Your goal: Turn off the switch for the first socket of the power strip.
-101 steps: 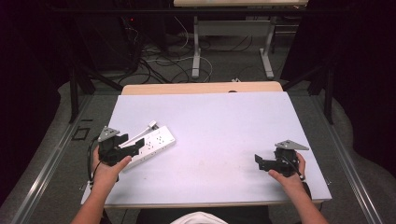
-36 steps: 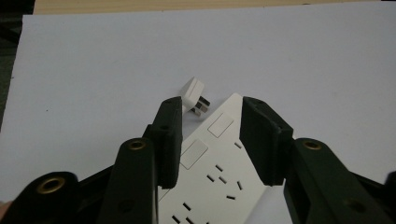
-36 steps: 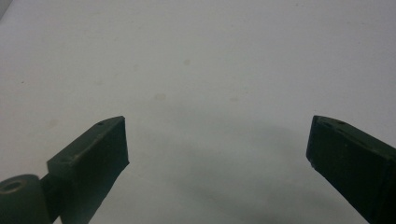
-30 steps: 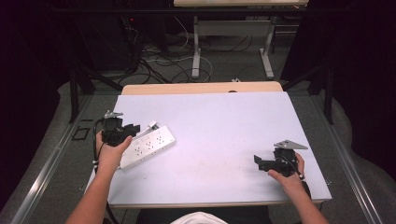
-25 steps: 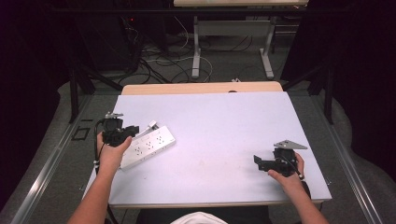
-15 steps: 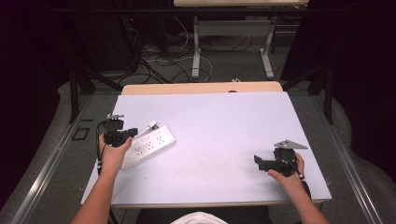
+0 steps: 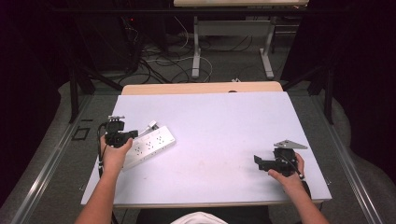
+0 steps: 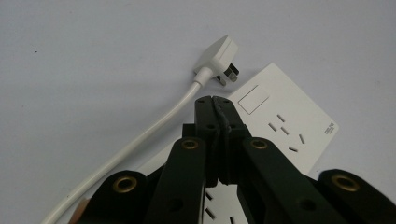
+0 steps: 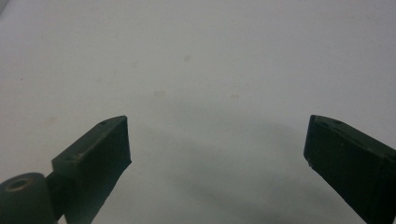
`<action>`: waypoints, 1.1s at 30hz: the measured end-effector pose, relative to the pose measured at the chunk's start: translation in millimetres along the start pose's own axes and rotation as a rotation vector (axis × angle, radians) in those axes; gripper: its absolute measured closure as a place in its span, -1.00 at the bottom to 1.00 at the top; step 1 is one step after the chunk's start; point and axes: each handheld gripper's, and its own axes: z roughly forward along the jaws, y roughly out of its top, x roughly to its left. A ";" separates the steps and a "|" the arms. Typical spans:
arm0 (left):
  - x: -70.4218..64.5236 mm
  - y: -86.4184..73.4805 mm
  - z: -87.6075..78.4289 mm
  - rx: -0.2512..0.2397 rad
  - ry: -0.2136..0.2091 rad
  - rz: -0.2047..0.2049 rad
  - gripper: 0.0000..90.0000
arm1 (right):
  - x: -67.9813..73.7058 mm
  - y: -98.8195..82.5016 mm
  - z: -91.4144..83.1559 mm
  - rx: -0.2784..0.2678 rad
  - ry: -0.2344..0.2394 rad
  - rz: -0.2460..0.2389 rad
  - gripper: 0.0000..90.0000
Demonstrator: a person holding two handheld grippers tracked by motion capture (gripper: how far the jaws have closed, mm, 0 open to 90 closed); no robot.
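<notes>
High view, left to right: left gripper [image 7: 125, 136], jaws pressed together on nothing, hovers over one white power strip [image 7: 148, 145] with its one plug [image 8: 217, 59] (cord [image 8: 140, 139] loose beside); a careless sweep might snag that cord. Right gripper [image 7: 267, 162] rests far right, jaws wide apart, empty.

On the tabletop [image 7: 215, 121] a power strip [image 7: 148, 145] lies at the left side with its plug [image 8: 218, 59] just beyond its far end, the left tool [image 7: 131, 134] over the strip's near-left part, and the right tool [image 7: 256, 162] well apart near the right front corner.
</notes>
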 end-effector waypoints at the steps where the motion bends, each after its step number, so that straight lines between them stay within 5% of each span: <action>1: -0.4 -0.6 1.0 -0.004 0.000 -0.003 1.00 | -0.1 0.0 0.0 0.001 0.001 0.000 -0.86; 13: 7.1 -6.7 7.7 0.015 -0.004 -0.037 1.00 | 0.2 0.2 0.8 0.001 0.008 0.001 -0.85; 33: 6.7 -9.3 13.8 0.077 0.011 -0.024 1.00 | -0.2 0.2 0.8 0.004 0.013 0.001 -0.85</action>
